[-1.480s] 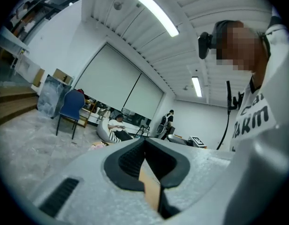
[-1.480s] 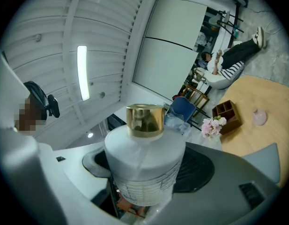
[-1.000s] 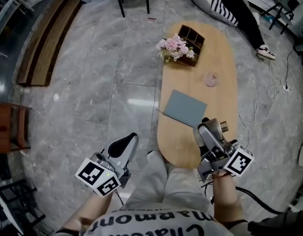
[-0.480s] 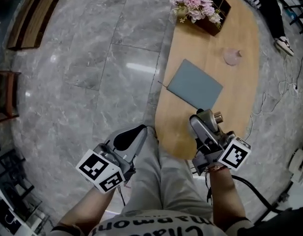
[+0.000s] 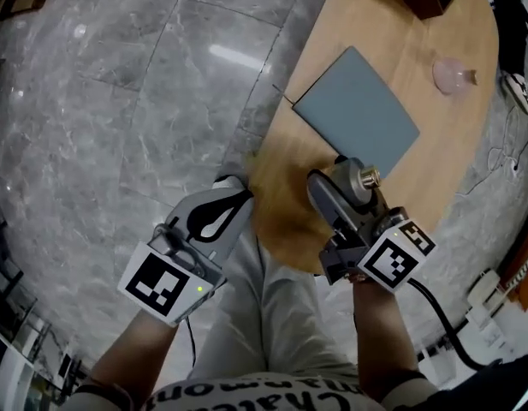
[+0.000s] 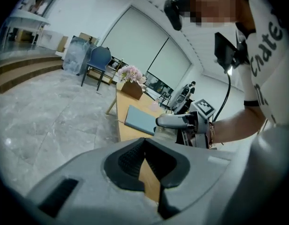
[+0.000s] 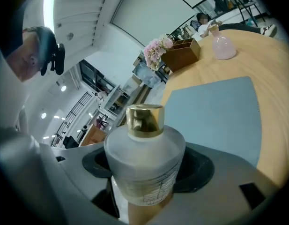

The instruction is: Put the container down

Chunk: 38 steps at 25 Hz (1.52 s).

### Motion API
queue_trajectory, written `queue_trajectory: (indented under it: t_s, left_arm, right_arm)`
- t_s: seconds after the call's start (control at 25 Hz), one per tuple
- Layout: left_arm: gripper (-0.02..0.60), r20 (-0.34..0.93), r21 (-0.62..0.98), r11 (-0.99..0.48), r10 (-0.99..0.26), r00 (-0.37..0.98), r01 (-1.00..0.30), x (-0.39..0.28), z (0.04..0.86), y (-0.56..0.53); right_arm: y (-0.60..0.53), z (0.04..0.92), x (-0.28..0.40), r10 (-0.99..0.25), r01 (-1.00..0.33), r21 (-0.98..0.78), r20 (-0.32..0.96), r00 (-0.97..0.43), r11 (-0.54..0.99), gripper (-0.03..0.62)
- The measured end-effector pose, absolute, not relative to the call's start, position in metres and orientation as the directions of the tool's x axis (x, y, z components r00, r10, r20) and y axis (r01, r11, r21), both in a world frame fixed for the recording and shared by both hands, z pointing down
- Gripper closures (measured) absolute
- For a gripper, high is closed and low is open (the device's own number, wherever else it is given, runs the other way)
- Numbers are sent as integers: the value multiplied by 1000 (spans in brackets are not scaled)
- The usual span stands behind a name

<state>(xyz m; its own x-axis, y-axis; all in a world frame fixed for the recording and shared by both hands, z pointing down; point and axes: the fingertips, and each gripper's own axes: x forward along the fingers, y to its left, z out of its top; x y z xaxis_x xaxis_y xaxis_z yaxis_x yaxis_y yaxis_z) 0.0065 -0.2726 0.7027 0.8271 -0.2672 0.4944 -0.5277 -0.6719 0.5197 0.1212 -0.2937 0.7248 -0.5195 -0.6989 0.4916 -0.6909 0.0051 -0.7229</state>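
The right tool (image 5: 347,192) is clamped on the container (image 7: 144,165), a frosted round bottle with a gold cap (image 7: 144,120). Its 2 jaws press the bottle's sides. The container stands upright over the near end of the wooden counter (image 5: 366,15), just beside the near corner of a grey pad (image 5: 358,114). Whether its base touches the wood is hard to tell. A pink bottle (image 5: 454,75) stands further along the counter, well apart. The left tool (image 6: 145,159) has its jaws together with nothing between them. It hangs beside the counter's near edge, by the marble floor (image 5: 144,101).
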Motion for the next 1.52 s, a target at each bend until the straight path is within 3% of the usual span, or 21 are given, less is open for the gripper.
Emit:
queue_trajectory:
  t_s: [0.28, 0.76, 0.96, 1.52]
  left_arm:
    - [566, 514, 537, -578, -353, 782, -614, -6, 740, -284]
    - [567, 491, 597, -459, -439, 752, -658, -8, 751, -291]
    - [566, 490, 620, -440, -431, 758, -650, -9, 743, -275]
    - [566, 458, 624, -388, -521, 720, -678, -37, 681, -273]
  right_arm:
    - [-279, 760, 118, -662, -803, -596, 597, -453, 11, 252]
    - [-286, 762, 117, -675, -893, -439, 629, -385, 100, 250]
    - [-284, 763, 119, -691, -890, -451, 622, -370, 71, 250]
    - [-266, 775, 107, -681, -958, -227, 676, -283, 174, 251]
